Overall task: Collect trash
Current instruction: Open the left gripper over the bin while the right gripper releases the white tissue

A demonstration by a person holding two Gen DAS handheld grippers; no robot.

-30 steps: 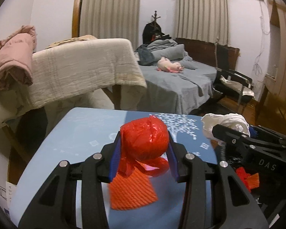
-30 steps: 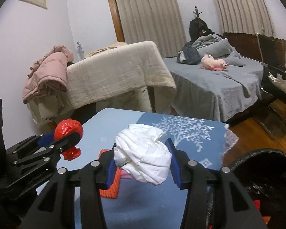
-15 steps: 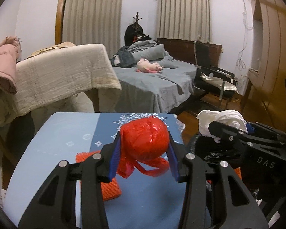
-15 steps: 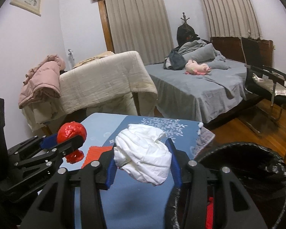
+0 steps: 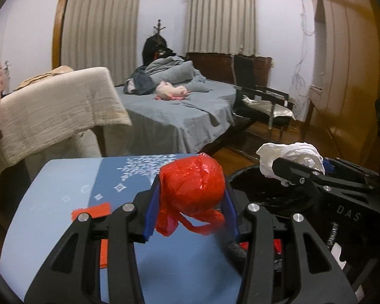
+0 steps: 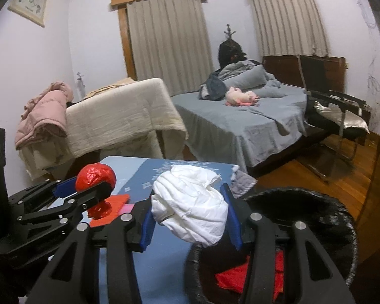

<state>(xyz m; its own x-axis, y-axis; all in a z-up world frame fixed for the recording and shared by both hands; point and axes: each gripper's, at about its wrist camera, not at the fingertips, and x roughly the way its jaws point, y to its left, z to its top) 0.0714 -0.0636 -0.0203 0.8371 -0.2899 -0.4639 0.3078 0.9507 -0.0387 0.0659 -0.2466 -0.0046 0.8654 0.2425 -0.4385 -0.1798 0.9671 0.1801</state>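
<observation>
A red plastic wad (image 5: 192,186) sits at the frame's centre, clamped between the blue pads of the left gripper (image 5: 191,200), above the blue table (image 5: 63,192). At right, a white crumpled wad (image 6: 190,209) is pinched in the right gripper (image 6: 190,215), at the rim of the black trash bin (image 6: 339,217) in the lower right, where red scraps (image 6: 236,277) lie. An orange net piece (image 6: 117,201) lies on the table at lower left.
</observation>
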